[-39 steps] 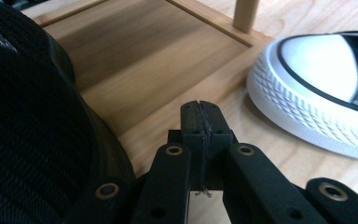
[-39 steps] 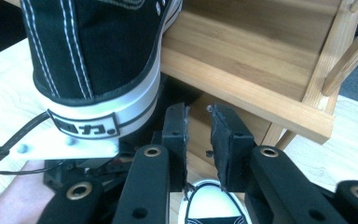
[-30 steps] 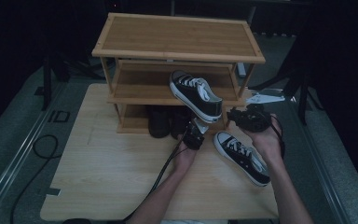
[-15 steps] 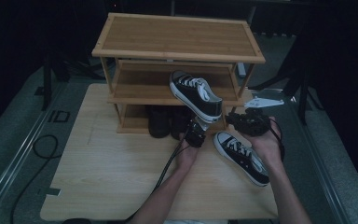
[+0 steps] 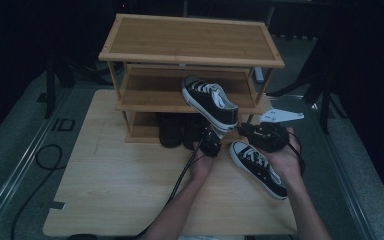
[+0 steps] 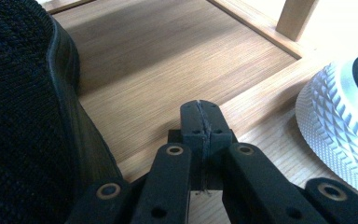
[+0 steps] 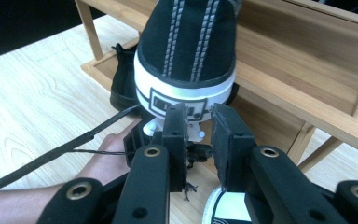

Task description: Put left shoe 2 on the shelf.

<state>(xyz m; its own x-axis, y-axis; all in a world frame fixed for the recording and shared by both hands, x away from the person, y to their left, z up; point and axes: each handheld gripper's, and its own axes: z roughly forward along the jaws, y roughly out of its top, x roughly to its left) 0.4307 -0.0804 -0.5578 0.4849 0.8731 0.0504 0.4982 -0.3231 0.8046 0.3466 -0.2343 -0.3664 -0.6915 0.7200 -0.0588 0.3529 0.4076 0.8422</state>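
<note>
Sneaker (image 5: 210,100) tilted, toe over middle shelf (image 5: 145,95), heel overhanging. Right gripper (image 7: 199,116) narrow at heel, grip unclear. Left gripper (image 6: 200,116) closed, empty. Push heel in level, sole flat.

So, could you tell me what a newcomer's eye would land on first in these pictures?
Probably the black-and-white sneaker sticking out heel-first over the middle shelf's front edge on the wooden shoe rack. Next, its mate lying on the table by the right gripper, whose jaws stand apart near that heel.
</note>
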